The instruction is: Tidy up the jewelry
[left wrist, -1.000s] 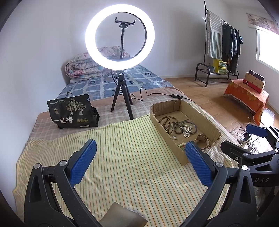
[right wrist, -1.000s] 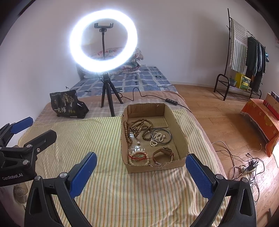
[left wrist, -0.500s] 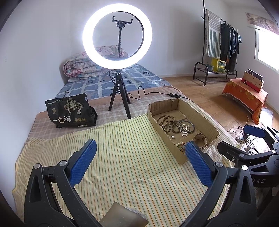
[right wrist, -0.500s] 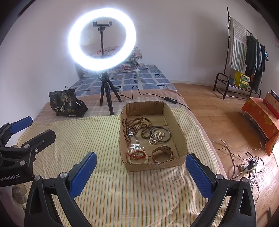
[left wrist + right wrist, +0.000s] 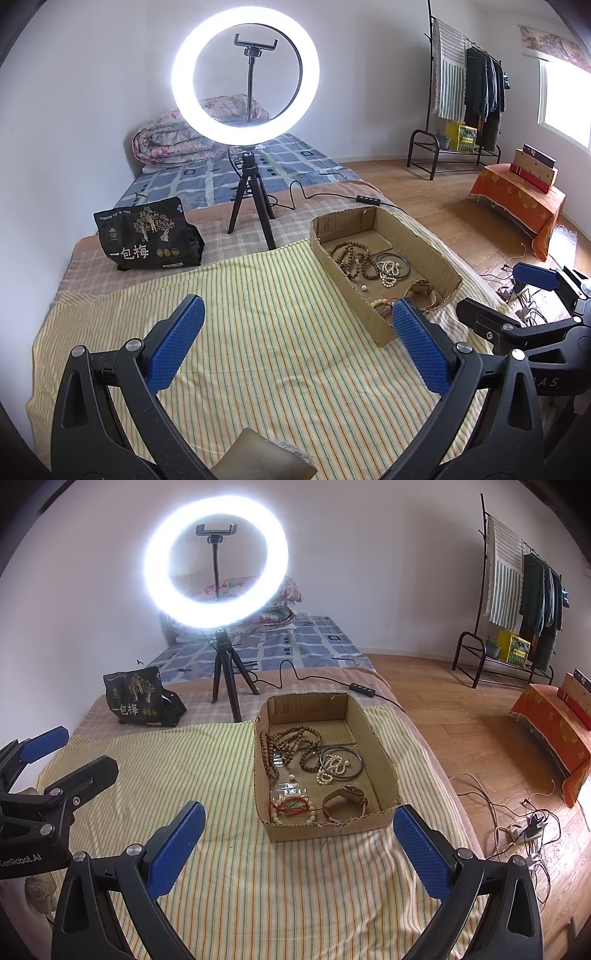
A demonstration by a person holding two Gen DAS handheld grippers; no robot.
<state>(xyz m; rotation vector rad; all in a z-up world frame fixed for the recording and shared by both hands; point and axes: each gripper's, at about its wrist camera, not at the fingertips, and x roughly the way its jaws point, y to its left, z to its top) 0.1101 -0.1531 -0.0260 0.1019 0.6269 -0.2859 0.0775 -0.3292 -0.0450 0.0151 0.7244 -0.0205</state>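
A shallow cardboard box (image 5: 380,746) (image 5: 436,258) lies on a yellow striped cloth (image 5: 192,775). It holds brown bead strands (image 5: 291,746), a white pearl bracelet (image 5: 330,770), dark bangles (image 5: 356,762), a red cord bracelet (image 5: 291,806) and a brown watch (image 5: 345,801). My right gripper (image 5: 295,845) is open and empty, just in front of the box. My left gripper (image 5: 295,347) is open and empty over the cloth, left of the box. Each gripper shows in the other's view: the left (image 5: 55,768), the right (image 5: 517,295).
A lit ring light (image 5: 216,561) stands on a tripod (image 5: 229,679) behind the box, its cable running right. A black printed bag (image 5: 140,698) sits at the back left. Wooden floor with loose cables (image 5: 517,830), an orange-draped stand and a clothes rack lie to the right.
Both grippers have drifted slightly back and to the right, so the box and ring light sit a little further left in view. Jaws stay open and empty.
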